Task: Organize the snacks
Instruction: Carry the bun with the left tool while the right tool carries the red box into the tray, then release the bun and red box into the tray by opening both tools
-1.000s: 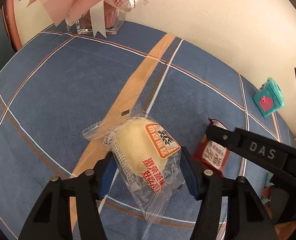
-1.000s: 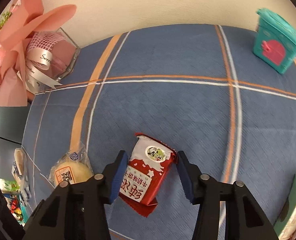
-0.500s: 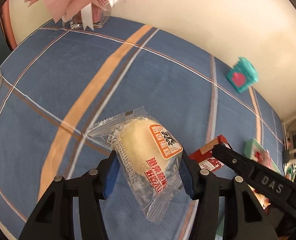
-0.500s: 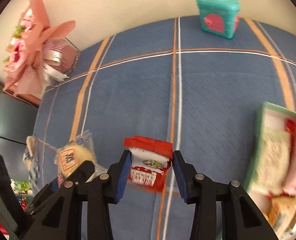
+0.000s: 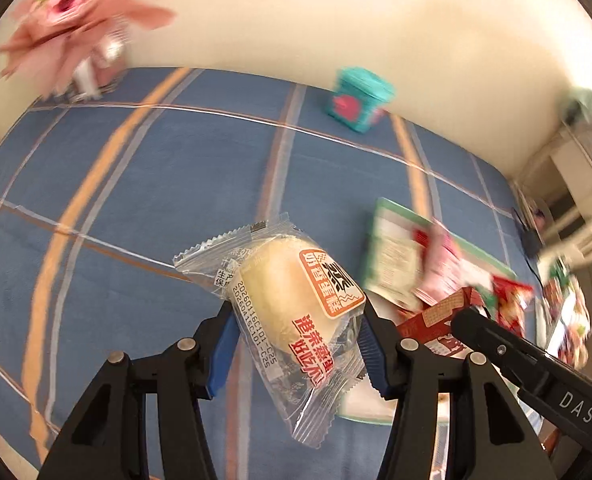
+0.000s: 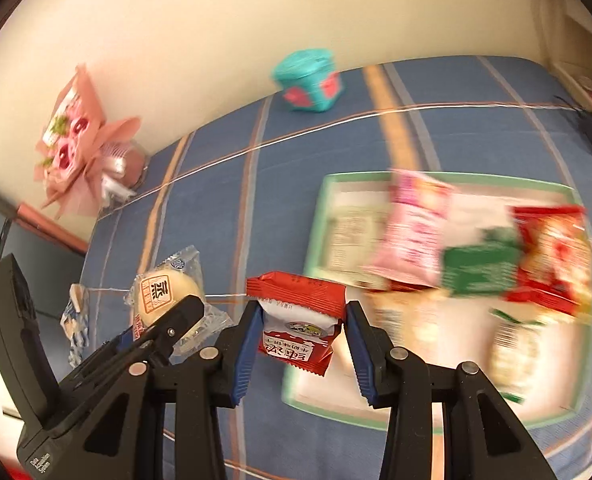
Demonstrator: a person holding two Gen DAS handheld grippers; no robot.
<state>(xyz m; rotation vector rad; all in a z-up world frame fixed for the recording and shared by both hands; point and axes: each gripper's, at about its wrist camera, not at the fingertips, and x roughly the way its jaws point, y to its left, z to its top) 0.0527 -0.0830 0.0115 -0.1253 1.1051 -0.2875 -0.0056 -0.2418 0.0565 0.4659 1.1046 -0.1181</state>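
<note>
Now our left tongs (image 5: 294, 344) grip the bun (image 5: 292, 300), right tongs (image 6: 302, 344) the red packet (image 6: 298, 320); tray (image 6: 316, 216) lies at two o'clock, nearer the right.

plain cream wall (image 6: 224, 12) rises behind a blue plaid tablecloth (image 5: 168, 168).

I log the clear glossy plastic wrapper around the pale bun (image 5: 296, 304), lower centre of left view, crinkled with specular glare. Red foil-like snack packet (image 6: 298, 320), lower centre of right view: shiny, creased. Blue woven tablecloth with orange stripes (image 5: 156, 168): matt, finely textured. Black matt plastic left gripper (image 5: 294, 340); its blue pads (image 5: 222, 350) look ribbed, with bright metal screw heads.
</note>
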